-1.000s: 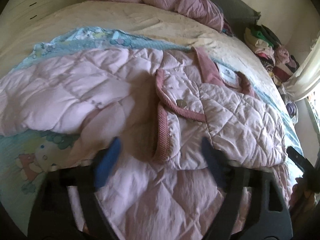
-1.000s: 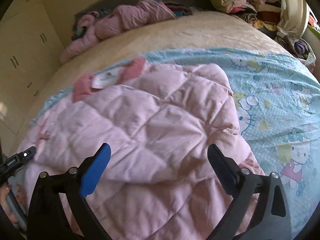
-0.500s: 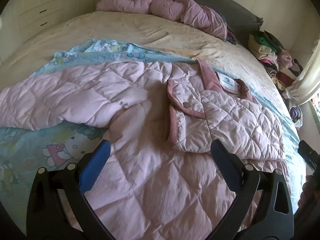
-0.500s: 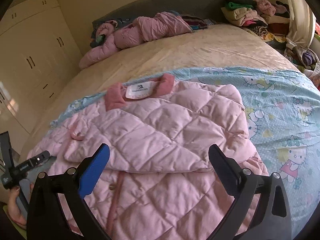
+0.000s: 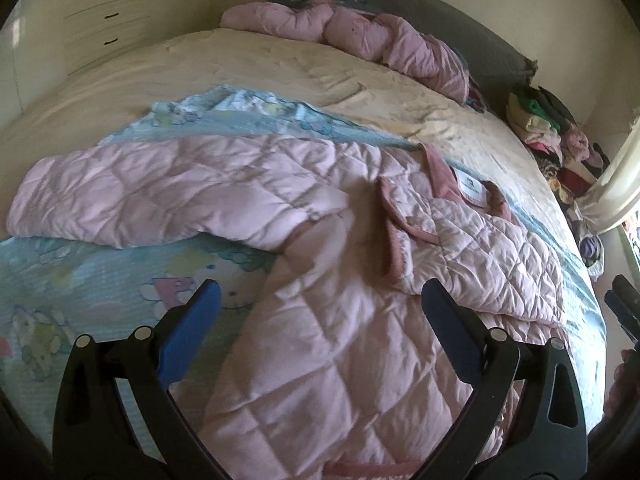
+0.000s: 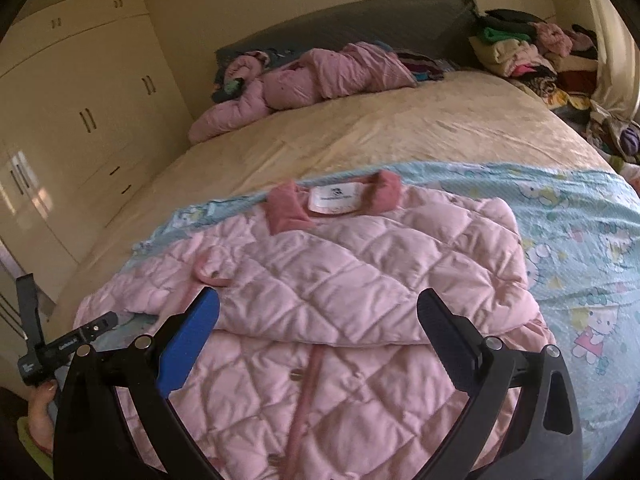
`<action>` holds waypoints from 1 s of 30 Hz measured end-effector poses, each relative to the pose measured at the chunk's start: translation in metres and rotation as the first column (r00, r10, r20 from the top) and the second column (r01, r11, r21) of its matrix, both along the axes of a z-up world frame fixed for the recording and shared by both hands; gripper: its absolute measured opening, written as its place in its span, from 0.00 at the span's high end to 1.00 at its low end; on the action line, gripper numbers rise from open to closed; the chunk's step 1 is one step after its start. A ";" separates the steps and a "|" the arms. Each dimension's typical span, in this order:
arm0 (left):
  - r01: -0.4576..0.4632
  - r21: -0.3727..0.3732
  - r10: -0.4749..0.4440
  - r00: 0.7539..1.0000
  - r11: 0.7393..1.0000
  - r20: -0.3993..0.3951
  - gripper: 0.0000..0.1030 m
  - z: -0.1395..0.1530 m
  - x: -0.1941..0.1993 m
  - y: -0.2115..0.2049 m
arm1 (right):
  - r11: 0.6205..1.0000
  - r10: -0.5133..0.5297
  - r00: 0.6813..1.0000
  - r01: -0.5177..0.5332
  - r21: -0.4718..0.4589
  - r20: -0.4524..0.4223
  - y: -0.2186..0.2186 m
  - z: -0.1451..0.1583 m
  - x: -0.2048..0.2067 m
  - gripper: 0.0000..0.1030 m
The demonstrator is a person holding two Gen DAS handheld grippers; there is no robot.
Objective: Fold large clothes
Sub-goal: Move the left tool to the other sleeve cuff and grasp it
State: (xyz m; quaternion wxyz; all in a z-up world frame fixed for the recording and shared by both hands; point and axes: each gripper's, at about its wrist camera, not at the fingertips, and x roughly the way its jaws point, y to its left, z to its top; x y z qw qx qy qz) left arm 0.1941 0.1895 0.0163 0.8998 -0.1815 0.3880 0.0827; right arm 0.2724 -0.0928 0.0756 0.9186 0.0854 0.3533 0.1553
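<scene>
both claws wide open and empty. left gripper (image 5: 318,300) has its jaws spread over the lower front of the pink quilted padded jacket (image 5: 320,320), nothing between the pads; its jaws have just been opening out to full width. right gripper (image 6: 318,308) also gaping, hanging above the same jacket, no cloth pinched.

step, as i read it: one side already folded in, hands off the cloth, between folds. right half of the jacket lies doubled over the body, with its folded edge running across just ahead of the right claw. left sleeve (image 5: 132,196) not folded yet, stretched out flat to the left in the left wrist view.

next move probably: left claw goes to that sleeve or the left side edge, pinches it, carries it across the body. needs a reach out to the left and a firm bite, padding is thick and puffy and may slip or spring back.

jacket look: pale pink diamond quilting, darker pink corduroy-like collar (image 6: 288,210) and trim, white neck label (image 6: 338,199), snap buttons down the front. lies on a light blue cartoon-print sheet (image 6: 580,240) spread over the near part of a cream bed (image 6: 360,136), collar toward the headboard. another pink padded garment (image 6: 320,76) sits bunched at the far end.
</scene>
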 end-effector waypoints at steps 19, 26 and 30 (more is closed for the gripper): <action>-0.144 -0.044 0.145 0.989 0.989 0.025 0.09 -0.002 -0.040 0.079 | 0.988 0.156 0.987 -0.156 -0.014 0.032 0.099 0.023 -0.001 0.04; -0.201 -0.083 0.203 0.979 0.976 0.011 0.09 -0.013 -0.053 0.113 | 0.973 0.230 0.973 -0.229 -0.015 0.027 0.148 0.022 0.004 0.04; -0.233 -0.095 0.234 0.972 0.968 -0.002 0.09 -0.020 -0.058 0.131 | 0.964 0.265 0.964 -0.265 -0.019 0.022 0.172 0.020 0.005 0.04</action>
